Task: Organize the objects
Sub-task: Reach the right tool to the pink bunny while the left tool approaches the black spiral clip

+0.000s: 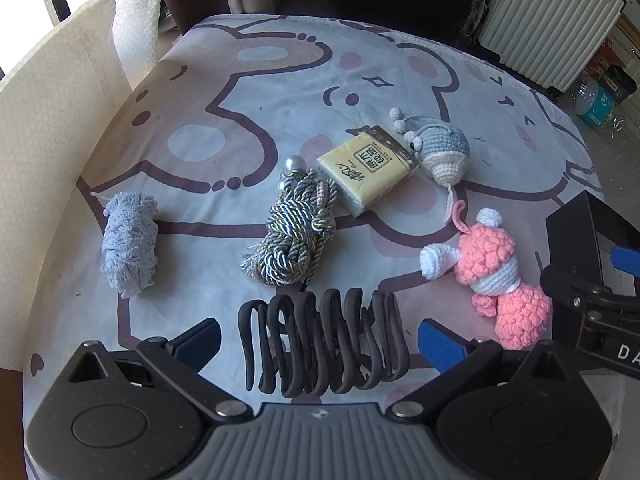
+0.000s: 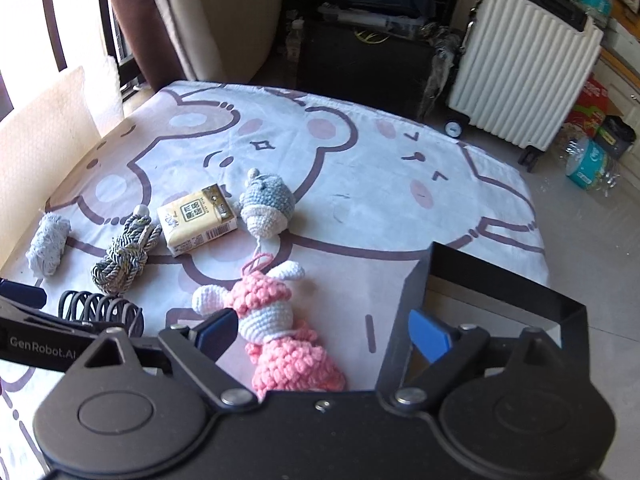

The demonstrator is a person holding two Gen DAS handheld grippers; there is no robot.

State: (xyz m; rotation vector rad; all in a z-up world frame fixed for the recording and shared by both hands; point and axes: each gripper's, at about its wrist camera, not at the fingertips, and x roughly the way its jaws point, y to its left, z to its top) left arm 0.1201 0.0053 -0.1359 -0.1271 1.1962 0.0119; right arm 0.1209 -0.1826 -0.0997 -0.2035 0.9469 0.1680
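On the bear-print cloth lie a dark brown coiled hair tie (image 1: 324, 344), a grey-blue twisted cord bundle (image 1: 294, 236), a blue lace roll (image 1: 130, 240), a yellow tissue pack (image 1: 366, 168), a blue crochet snail (image 1: 438, 148) and a pink crochet doll (image 1: 494, 276). My left gripper (image 1: 320, 344) is open, its blue pads either side of the hair tie. My right gripper (image 2: 324, 330) is open, with the pink doll (image 2: 276, 320) between its pads. In the right wrist view the hair tie (image 2: 102, 310), cord (image 2: 124, 256), tissue pack (image 2: 196, 220) and snail (image 2: 266, 204) lie to the left.
A black open box (image 2: 500, 300) stands at the table's right edge, also in the left wrist view (image 1: 580, 232). A cream foam board (image 1: 52, 120) lines the left side. A white suitcase (image 2: 520, 56) and water bottles (image 2: 590, 164) stand on the floor beyond.
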